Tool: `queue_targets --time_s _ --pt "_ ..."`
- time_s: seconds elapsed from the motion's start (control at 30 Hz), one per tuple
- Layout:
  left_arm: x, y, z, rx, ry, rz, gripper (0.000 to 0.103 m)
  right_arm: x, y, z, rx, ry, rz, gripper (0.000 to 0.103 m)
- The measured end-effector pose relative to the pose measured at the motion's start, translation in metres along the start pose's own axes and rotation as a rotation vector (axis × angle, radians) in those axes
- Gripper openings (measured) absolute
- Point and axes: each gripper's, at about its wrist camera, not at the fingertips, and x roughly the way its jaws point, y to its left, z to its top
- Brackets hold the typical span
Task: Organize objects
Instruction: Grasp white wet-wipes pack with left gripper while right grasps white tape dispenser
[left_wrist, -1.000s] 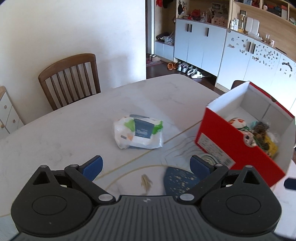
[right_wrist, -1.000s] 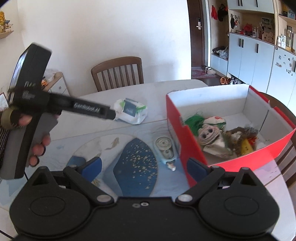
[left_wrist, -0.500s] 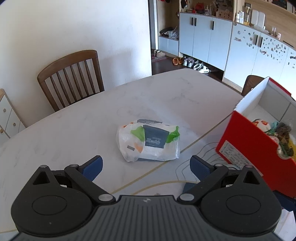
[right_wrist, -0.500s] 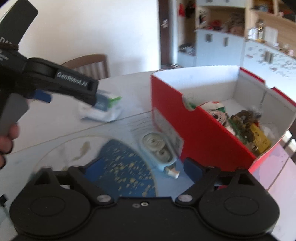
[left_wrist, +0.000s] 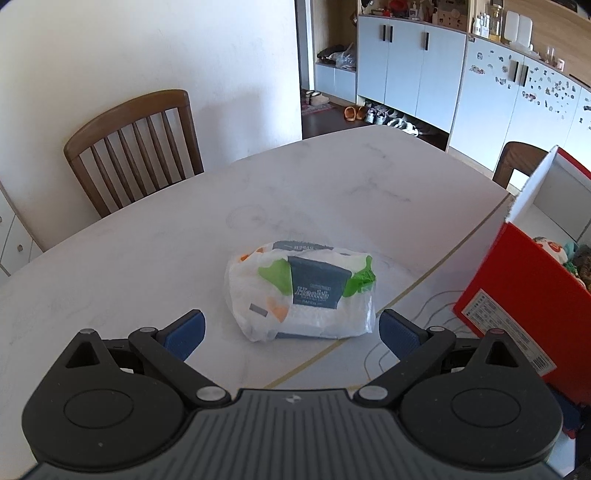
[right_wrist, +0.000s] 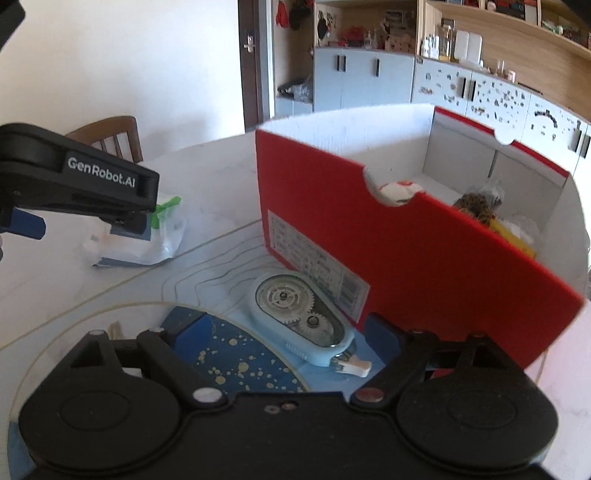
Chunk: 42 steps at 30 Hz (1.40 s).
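Note:
A white plastic pack of tissues (left_wrist: 301, 291) with a dark blue label lies on the marble table. My left gripper (left_wrist: 291, 332) hangs open just short of it, one blue pad on either side of its near end, not touching. In the right wrist view a light blue correction tape dispenser (right_wrist: 299, 317) lies flat against the foot of the red shoebox (right_wrist: 406, 240). My right gripper (right_wrist: 288, 334) stands open low over it, the dispenser between its fingers, with a gap at each pad. The left gripper (right_wrist: 79, 225) also shows there, over the tissue pack (right_wrist: 159, 236).
The red shoebox (left_wrist: 517, 295) holds a plush toy (right_wrist: 399, 190) and several small bags. A blue speckled mat (right_wrist: 236, 362) lies under the right gripper. A wooden chair (left_wrist: 136, 147) stands at the table's (left_wrist: 332, 177) far edge, and cabinets line the back wall.
My left gripper has come down and closer to the tissue pack. The right gripper has sunk and turned toward the tape dispenser, and its jaws have narrowed a little.

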Motion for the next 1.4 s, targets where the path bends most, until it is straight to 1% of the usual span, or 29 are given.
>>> queue_targets --time_s 0.07,0.3,0.43,0.53,0.6,0.73,0.77,0.83,0.93,0.97,1.03,1.17,1.2,1.23,1.27,1.3,1.33,1.37,1.4 --pt "0.005 0.002 0.003 -0.014 0.002 -0.014 0.101 0.006 0.001 0.001 0.006 0.020 0.006 0.089" --pt "0.021 0.004 0.018 -0.006 -0.009 -0.009 0.101 0.012 0.003 0.003 0.006 0.078 0.042 0.090" --pt "0.036 0.006 0.021 0.007 0.021 -0.031 0.101 0.009 0.011 0.002 -0.044 0.092 0.119 0.089" --pt "0.045 0.010 0.021 -0.021 0.041 -0.052 0.101 0.007 0.018 0.002 -0.092 0.083 0.167 0.088" --pt "0.052 0.013 0.021 -0.037 0.051 -0.066 0.101 0.007 0.021 0.005 -0.114 0.063 0.159 0.088" --pt "0.067 0.021 0.022 -0.057 0.084 -0.068 0.101 0.019 0.019 0.015 -0.123 0.076 0.164 0.088" --pt "0.071 0.023 0.022 -0.060 0.091 -0.070 0.101 0.024 0.018 0.018 -0.121 0.089 0.176 0.085" --pt "0.076 0.027 0.022 -0.065 0.101 -0.091 0.101 0.027 0.022 0.020 -0.142 0.096 0.205 0.087" --pt "0.086 0.033 0.022 -0.063 0.120 -0.132 0.101 0.028 0.028 0.020 -0.174 0.093 0.203 0.089" --pt "0.088 0.035 0.021 -0.069 0.115 -0.143 0.101 0.029 0.028 0.020 -0.178 0.091 0.204 0.089" --pt "0.089 0.036 0.021 -0.071 0.101 -0.140 0.101 0.030 0.031 0.019 -0.187 0.089 0.197 0.088" --pt "0.089 0.035 0.017 -0.061 0.074 -0.148 0.100 0.028 0.037 0.018 -0.216 0.072 0.182 0.077" --pt "0.088 0.034 0.016 -0.053 0.066 -0.145 0.097 0.026 0.036 0.018 -0.217 0.069 0.184 0.072" --pt "0.087 0.033 0.015 -0.044 0.059 -0.143 0.089 0.026 0.036 0.018 -0.218 0.065 0.183 0.070" --pt "0.085 0.032 0.015 -0.033 0.049 -0.140 0.084 0.025 0.036 0.018 -0.220 0.064 0.184 0.066" --pt "0.083 0.031 0.014 -0.029 0.044 -0.144 0.073 0.025 0.035 0.020 -0.221 0.063 0.185 0.061" --pt "0.081 0.031 0.014 -0.028 0.040 -0.149 0.065 0.025 0.034 0.021 -0.223 0.062 0.187 0.059" --pt "0.079 0.031 0.015 -0.030 0.038 -0.150 0.064 0.024 0.034 0.022 -0.226 0.061 0.188 0.052" --pt "0.077 0.032 0.014 -0.030 0.034 -0.146 0.062 0.023 0.034 0.022 -0.229 0.061 0.190 0.051"
